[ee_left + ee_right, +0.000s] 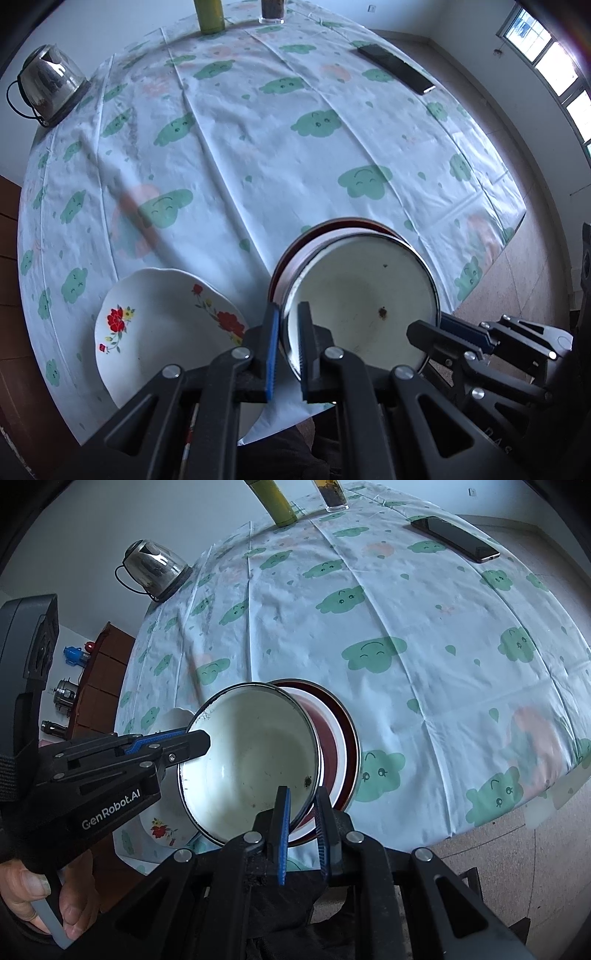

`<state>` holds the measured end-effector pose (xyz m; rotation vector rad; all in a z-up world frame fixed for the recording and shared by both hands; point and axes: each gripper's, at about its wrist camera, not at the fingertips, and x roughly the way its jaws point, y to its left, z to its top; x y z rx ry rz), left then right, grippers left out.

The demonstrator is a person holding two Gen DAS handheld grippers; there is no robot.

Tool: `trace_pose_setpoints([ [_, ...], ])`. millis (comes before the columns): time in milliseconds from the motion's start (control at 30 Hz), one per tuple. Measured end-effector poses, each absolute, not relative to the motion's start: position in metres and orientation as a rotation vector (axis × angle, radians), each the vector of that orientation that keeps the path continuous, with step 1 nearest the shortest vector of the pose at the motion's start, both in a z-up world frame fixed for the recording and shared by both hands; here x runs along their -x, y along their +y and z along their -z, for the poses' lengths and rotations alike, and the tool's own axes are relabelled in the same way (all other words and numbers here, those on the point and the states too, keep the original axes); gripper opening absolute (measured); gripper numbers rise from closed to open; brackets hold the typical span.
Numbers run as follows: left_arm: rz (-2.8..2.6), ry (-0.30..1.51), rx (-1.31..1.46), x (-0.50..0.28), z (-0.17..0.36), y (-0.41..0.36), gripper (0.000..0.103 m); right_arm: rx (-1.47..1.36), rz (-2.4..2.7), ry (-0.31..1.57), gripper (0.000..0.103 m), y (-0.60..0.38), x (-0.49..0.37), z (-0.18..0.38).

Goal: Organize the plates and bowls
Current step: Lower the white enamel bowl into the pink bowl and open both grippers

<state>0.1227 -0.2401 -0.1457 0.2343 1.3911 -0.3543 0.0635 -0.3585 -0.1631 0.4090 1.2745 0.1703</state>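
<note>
A round counter (258, 147) draped in a white cloth printed with smiling green clouds stands in a plain room with pale walls, a tiled floor and windows at the right. At its far edge stand a glass kettle (50, 83), a yellow-green bottle (210, 16) and a glass jar (272, 11); a dark phone (397, 68) lies flat near them, well clear of the working area.

Near the front edge, the left tongs (288, 345) are clenched on the near-left rim of a cream enamel bowl (365, 295), one blue pad outside the wall and one inside. The right tongs (301, 834) are clenched on the opposite rim; whether they also catch the red-and-white plate (341, 749) behind the bowl is unclear. The bowl tilts, its mouth turned toward the person, and sits against the plate. Gripping both sides probably keeps the slick, shallow rim from swivelling while the bowl is nested on the plate. A person's hand (40, 897) squeezes the trigger of the left tool.

Just to the left, a white scalloped plate (162, 325) painted with red flowers rests on the cloth, apparently waiting its turn in the stack.

The only legible writing is "GenRobot.AI" in white on the left tool's body, seen from the right wrist.
</note>
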Motion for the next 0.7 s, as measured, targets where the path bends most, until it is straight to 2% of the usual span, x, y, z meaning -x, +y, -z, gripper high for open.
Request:
trace_pose_setpoints([
  [700,0.364,1.411,-0.253,-0.126,0.158,-0.243,0.006,-0.403,-0.151,1.278,0.016,-0.359,-0.067,0.17],
])
